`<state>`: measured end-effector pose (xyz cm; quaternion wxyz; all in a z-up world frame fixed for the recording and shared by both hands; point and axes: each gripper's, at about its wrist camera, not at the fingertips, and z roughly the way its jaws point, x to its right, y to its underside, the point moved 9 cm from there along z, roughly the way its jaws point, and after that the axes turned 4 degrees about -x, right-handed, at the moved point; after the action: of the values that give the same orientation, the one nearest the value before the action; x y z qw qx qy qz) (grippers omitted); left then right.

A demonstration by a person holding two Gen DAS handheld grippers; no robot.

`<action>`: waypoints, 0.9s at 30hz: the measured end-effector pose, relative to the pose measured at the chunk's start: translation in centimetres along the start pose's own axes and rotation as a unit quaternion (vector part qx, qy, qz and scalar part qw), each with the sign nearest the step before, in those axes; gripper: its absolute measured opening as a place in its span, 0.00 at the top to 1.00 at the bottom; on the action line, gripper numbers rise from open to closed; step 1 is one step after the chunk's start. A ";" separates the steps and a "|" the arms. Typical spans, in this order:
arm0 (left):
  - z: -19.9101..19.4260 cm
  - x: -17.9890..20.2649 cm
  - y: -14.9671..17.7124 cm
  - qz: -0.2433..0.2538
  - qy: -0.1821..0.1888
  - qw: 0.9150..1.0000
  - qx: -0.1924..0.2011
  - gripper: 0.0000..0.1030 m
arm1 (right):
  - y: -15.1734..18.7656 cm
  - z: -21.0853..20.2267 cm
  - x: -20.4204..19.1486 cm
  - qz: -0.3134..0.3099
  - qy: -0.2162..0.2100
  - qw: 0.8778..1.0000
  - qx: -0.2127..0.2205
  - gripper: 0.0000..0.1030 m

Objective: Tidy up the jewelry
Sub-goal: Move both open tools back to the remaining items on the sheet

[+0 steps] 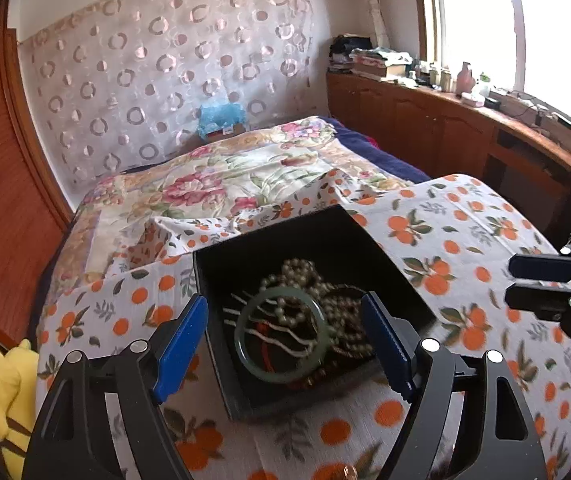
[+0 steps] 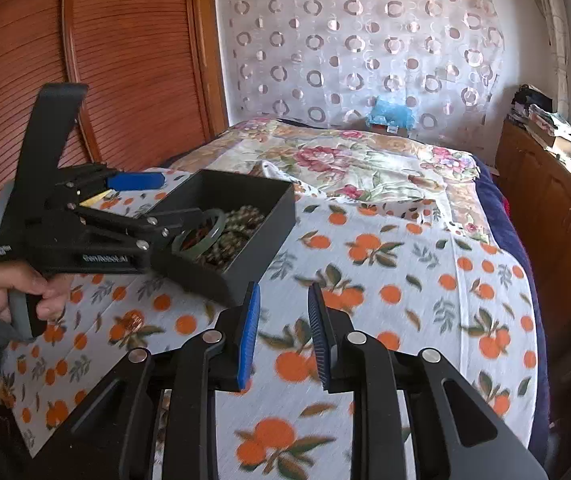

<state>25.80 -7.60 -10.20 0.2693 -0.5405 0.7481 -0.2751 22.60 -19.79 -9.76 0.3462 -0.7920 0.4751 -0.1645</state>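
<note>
Bed (image 1: 245, 168), under a floral quilt, with an orange-print cloth (image 1: 465, 232) of thin, creased cotton spread at the near end. On the cloth sits a matte black, square, open box (image 1: 221, 280) with rigid walls. All the jewelry in view lies heaped inside it, none sorted out onto the cloth, so the task appears barely begun. Left gripper (image 1: 285, 344), jaws wide and holding nothing, is poised over the box, one blue ribbed pad outside the wall and one inside. Right gripper (image 2: 283, 332), jaws narrowly parted and empty, hangs over bare cloth near the box. Contents: a smooth, glossy green bangle (image 1: 281, 336) on top; knobbly pale bead strands (image 1: 305, 276); thin wavy white hairpins (image 1: 269, 340).
</note>
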 end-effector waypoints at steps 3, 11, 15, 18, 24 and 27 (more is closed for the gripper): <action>-1.9 0.4 1.4 -0.006 0.018 1.000 0.007 0.27 | 1.2 -1.0 -1.1 0.001 -0.008 1.000 0.005 0.74; -5.4 2.1 6.3 -0.012 0.059 0.998 0.006 0.27 | 4.6 -3.4 -2.7 0.024 -0.021 0.999 0.020 0.59; -6.5 3.1 8.4 -0.013 0.075 0.997 0.000 0.27 | 6.0 -4.2 -3.1 0.024 -0.010 0.999 0.022 0.59; -6.8 4.0 9.8 -0.012 0.089 0.996 -0.009 0.27 | 7.1 -4.6 -3.7 0.021 -0.006 1.000 0.018 0.59; -6.3 6.3 11.6 0.005 0.111 0.993 -0.034 0.39 | 9.4 -4.6 -4.9 0.017 -0.010 1.000 0.006 0.59; -5.8 7.3 12.3 0.013 0.118 0.992 -0.046 0.57 | 10.3 -4.5 -5.6 0.016 -0.013 1.000 -0.003 0.59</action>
<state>11.69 -10.62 -15.51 0.1574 -0.5060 0.7938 -0.2984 10.64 -19.85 -13.48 0.3527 -0.7875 0.4836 -0.1468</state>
